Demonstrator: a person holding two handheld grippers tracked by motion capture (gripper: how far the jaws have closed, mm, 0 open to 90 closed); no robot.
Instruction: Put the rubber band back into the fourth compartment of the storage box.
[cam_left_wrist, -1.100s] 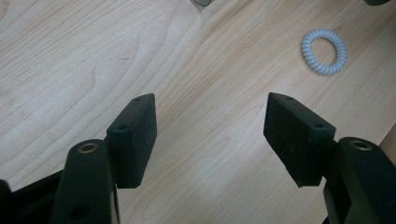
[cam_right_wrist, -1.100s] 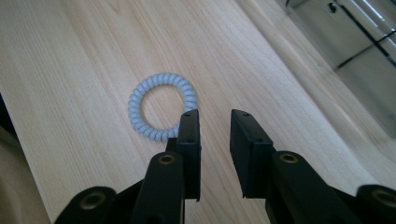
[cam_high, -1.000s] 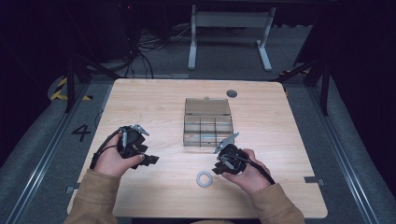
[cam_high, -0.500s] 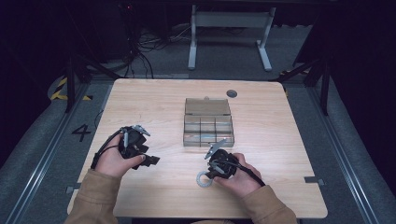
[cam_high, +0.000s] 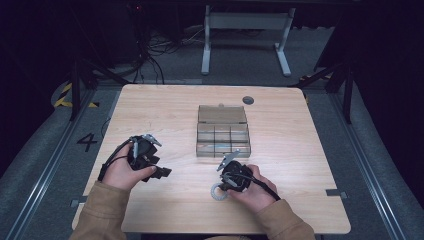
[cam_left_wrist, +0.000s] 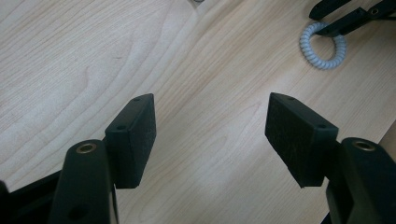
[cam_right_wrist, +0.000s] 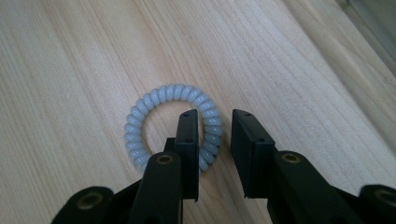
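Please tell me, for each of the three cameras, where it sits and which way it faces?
High view: above the person's side, facing forward and down on the table; forearms, both hands show.
Left gripper view: on the left gripper, facing bare wood; jaws wide apart.
Right gripper view: on the right gripper, facing down; jaws straddle the coil hair tie.
Shared: all three show the hair tie.

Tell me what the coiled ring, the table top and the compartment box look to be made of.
Coiled ring: likely soft plastic, pale blue-grey and glossy, with light glinting off its smooth spiral beads. Table top: wood or wood-look laminate, matt, with pale grain lines; which one is unclear. Compartment box: probably clear plastic, since the table colour shows through its walls.
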